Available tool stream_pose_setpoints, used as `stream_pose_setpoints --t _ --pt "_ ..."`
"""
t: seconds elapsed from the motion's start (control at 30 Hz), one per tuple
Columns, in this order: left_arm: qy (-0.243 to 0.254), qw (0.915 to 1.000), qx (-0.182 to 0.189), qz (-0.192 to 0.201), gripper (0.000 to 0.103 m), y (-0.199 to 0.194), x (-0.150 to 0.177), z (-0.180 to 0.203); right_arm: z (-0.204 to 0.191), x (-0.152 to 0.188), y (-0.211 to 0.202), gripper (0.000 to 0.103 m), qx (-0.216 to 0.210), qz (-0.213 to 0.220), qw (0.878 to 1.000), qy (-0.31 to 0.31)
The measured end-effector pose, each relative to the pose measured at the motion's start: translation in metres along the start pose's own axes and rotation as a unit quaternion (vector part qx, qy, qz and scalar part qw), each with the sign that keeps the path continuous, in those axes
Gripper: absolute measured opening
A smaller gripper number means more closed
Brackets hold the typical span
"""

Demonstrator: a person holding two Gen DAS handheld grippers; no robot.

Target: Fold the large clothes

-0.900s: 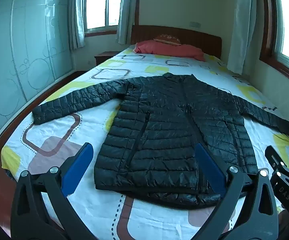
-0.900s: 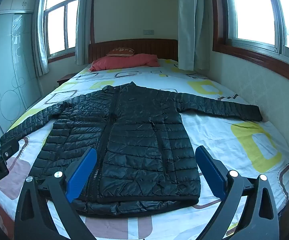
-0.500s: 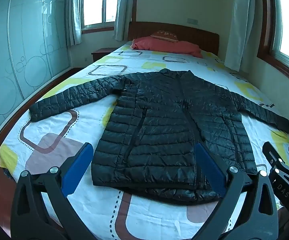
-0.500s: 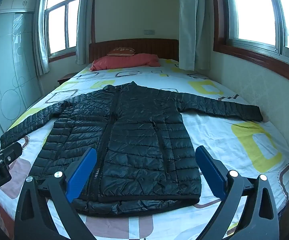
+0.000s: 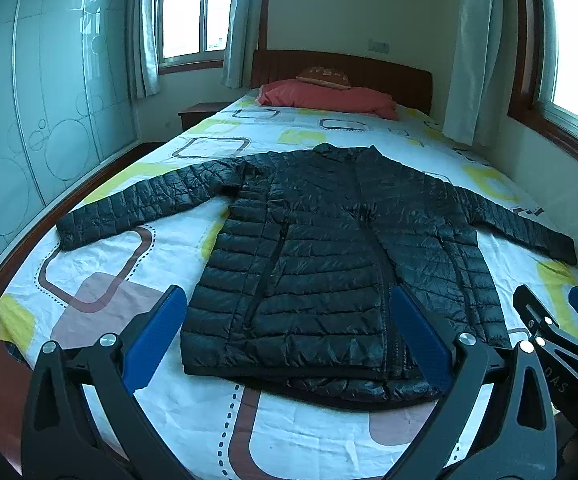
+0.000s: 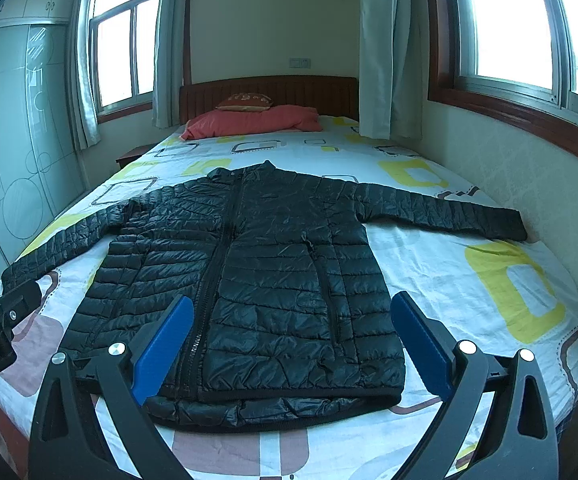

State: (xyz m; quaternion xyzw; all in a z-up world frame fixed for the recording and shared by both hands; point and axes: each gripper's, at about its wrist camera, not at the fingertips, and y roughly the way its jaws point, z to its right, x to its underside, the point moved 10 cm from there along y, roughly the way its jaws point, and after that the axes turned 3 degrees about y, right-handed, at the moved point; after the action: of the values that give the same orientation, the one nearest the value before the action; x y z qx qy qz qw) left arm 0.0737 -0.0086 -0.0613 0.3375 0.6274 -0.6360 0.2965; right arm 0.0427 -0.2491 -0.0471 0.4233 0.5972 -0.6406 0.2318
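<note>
We held the left gripper (image 5: 285, 332) and the right gripper (image 6: 289, 340) above the foot of the bed (image 6: 469, 292), both with jaws spread wide and empty, while the black puffer jacket (image 6: 257, 276) lay flat on the patterned sheet, sleeves outstretched.

One black quilted jacket (image 5: 329, 264) lies on one bed (image 5: 193, 412), its two sleeves spread out. Two pillows sit toward twelve o'clock: one red pillow (image 5: 329, 98) and one smaller orange cushion (image 5: 323, 76) on top. Two grippers: the left gripper (image 5: 289, 340) and the right gripper (image 6: 293, 344).
</note>
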Motion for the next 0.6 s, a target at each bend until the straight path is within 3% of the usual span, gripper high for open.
stream_pose_setpoints --t 0.6 --pt "-0.002 0.9998 -0.013 0.012 0.101 -0.0050 -0.0040 -0.0057 -0.0009 0.0012 0.0017 0.098 0.000 0.001 1.000 0.001"
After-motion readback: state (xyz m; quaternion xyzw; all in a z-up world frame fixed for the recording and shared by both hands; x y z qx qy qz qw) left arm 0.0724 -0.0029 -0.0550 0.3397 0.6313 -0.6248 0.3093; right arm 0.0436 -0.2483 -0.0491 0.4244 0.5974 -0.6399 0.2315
